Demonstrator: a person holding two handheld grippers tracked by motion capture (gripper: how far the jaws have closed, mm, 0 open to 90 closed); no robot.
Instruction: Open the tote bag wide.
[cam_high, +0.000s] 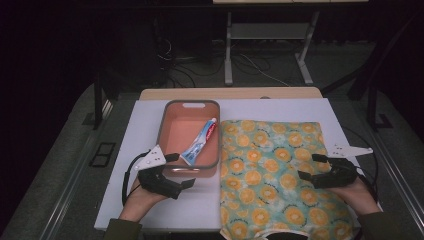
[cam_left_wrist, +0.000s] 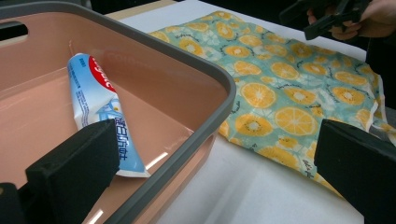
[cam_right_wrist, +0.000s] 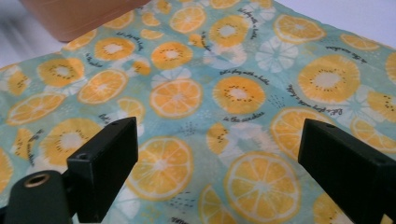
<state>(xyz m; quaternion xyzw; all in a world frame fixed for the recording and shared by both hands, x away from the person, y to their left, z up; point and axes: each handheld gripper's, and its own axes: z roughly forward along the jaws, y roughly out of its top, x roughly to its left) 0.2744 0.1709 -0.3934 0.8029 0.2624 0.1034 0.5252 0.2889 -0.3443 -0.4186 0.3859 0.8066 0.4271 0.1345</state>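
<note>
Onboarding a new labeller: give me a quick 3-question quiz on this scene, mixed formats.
1. True or false: the toothpaste tube lies inside the pink bin.
2. Multiple choice: the right claw is over A) the bin, B) the orange-print cloth, C) bare table.
3. Fill in: the left claw sits at the bin's near ____ , jaws apart, one on each side of it.

Key
1. True.
2. B; its jaws are open and nothing is between them.
3. Rim.
</note>
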